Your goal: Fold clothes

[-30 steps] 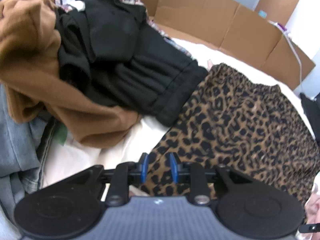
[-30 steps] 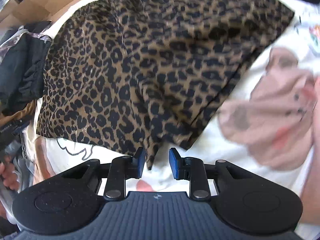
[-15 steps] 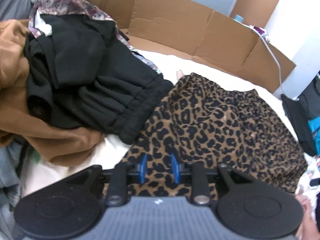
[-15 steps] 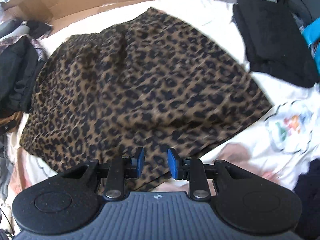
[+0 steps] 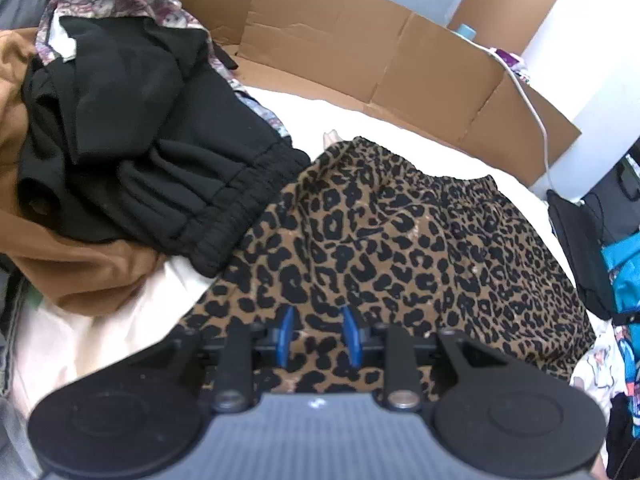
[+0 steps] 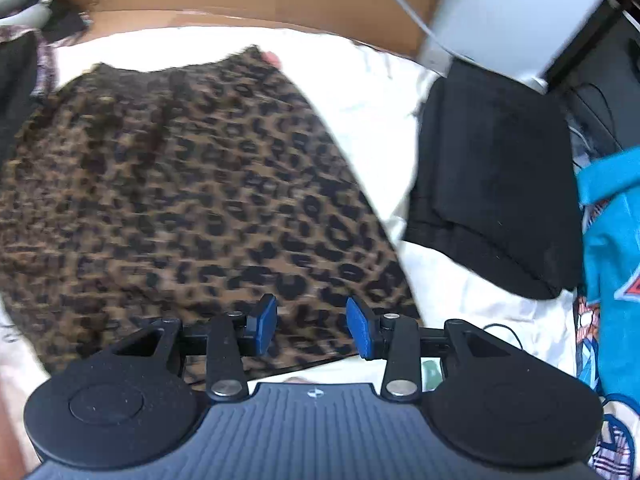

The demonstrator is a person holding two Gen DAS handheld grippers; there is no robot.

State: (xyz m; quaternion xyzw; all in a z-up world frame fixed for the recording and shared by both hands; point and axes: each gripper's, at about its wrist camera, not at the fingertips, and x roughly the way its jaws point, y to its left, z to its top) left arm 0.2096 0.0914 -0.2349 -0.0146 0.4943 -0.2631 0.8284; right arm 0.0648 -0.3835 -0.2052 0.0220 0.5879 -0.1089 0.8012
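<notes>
Right gripper [image 6: 311, 326] swung rightward, jaws just widened, empty; left gripper [image 5: 319, 336] narrow, empty; leopard-print garment [image 5: 400, 256] flat.

Cardboard panels [image 5: 328, 44] behind white bedding [image 5: 360, 120], perhaps a charging cable [image 5: 532, 108]

The right gripper [image 6: 312, 326] now hangs over the near hem of the leopard-print garment [image 6: 192, 200] rather than off its corner, its jaws having just been opening with nothing gripped, while the left gripper [image 5: 318, 336] sits further over the print.
</notes>
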